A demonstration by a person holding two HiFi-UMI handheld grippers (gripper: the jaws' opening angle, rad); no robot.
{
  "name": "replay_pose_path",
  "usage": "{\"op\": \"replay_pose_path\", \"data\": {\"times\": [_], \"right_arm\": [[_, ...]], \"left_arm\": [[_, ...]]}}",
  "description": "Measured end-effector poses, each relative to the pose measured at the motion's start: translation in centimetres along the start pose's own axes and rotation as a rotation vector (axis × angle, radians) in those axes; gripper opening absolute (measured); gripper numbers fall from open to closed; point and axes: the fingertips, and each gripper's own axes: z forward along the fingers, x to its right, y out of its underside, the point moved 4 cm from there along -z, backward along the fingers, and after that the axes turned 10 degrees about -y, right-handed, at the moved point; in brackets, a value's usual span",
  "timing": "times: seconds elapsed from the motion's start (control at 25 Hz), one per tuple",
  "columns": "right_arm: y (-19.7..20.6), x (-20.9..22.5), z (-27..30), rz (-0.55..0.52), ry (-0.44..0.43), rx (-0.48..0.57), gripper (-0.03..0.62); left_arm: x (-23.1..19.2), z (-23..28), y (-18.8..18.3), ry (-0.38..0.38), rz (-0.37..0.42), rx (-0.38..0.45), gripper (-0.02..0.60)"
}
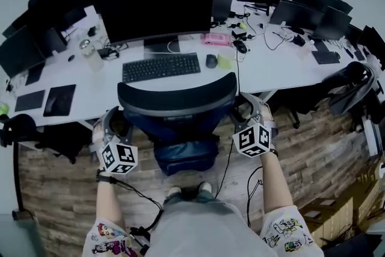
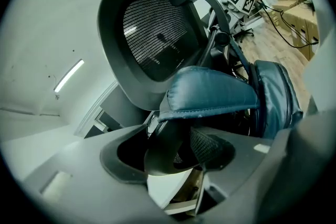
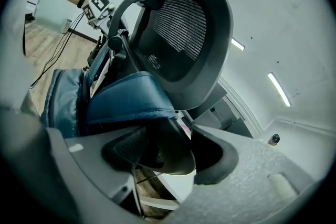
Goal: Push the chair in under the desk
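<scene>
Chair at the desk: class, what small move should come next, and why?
Probably push the chair straight forward toward the desk: the left claw and right claw grip its sides, and its blue cushion sits outside the desk edge.

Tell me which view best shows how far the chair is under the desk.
The head view: the chair stands with its backrest at the desk edge. Both gripper views show only its mesh backrest and blue padding from close behind.
</scene>
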Motion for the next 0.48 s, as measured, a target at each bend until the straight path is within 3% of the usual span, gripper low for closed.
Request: {"op": "replay_pose_path", "data": {"times": [0.48], "right_arm": [[0.9,2.3,1.9,-0.04,-0.035,0.081,0.259]], "left_arm": [[0.4,1.5,-0.9,-0.031,-0.012,-0.074,0.253]]}}
